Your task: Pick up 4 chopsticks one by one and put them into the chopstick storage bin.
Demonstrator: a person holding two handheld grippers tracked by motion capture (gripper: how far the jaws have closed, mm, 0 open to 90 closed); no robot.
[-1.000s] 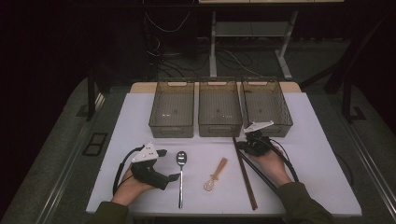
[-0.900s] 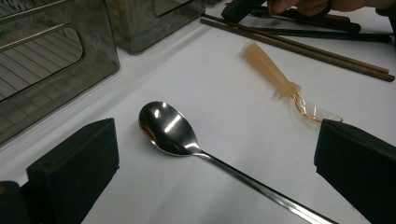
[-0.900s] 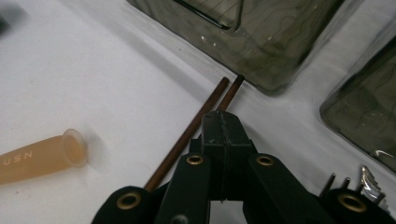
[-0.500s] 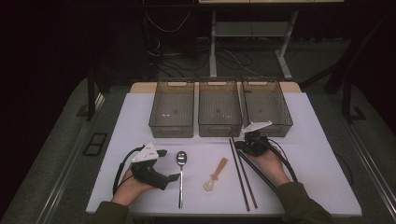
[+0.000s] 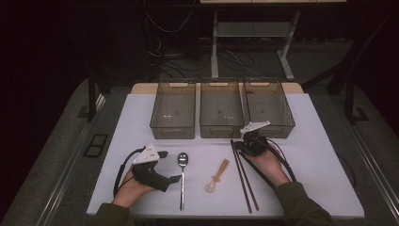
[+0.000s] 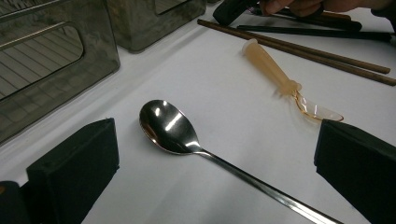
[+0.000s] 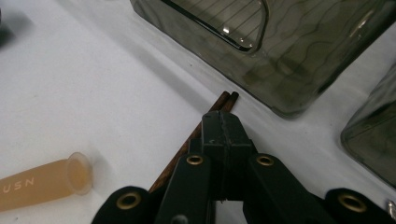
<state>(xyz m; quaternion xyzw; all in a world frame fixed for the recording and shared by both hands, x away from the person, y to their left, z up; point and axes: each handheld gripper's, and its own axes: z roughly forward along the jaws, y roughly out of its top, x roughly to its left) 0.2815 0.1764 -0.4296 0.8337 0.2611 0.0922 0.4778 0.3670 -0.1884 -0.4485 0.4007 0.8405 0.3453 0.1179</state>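
Chopsticks (image 5: pixel 244 176): the dark pair lies on the white table (image 5: pixel 320 160), running from just in front of the middle bin (image 5: pixel 221 113) back toward your edge, fanning slightly apart at the near end. Their far tips sit close to that bin's front wall.

Your right gripper (image 5: pixel 248 144) is at those far tips. In the right gripper view the jaws are pressed together with no gap, and the two stick ends (image 7: pixel 227 97) poke out just beyond the jaw tips. The sticks run under or alongside the jaws; I can't tell whether anything is actually pinched. Read it as clenched, resting on or beside the pair, not a confirmed grab. My guess is you're nudging the tips to line the pair up before a pick, since loose sticks are hard to grab together.

Outward from the chopsticks: the amber plastic spoon (image 5: pixel 216 176) lies just left of them, bowl toward you. Left of that is the metal spoon (image 5: pixel 182 176), bowl pointing at the bins.

Your left gripper (image 5: pixel 175 179) sits at the metal spoon's handle, jaws wide apart, spoon (image 6: pixel 170 127) between them but untouched. It looks staged for that spoon.

Left bin (image 5: pixel 173 113) and right bin (image 5: pixel 268 107) flank the middle one, likely one per utensil type.
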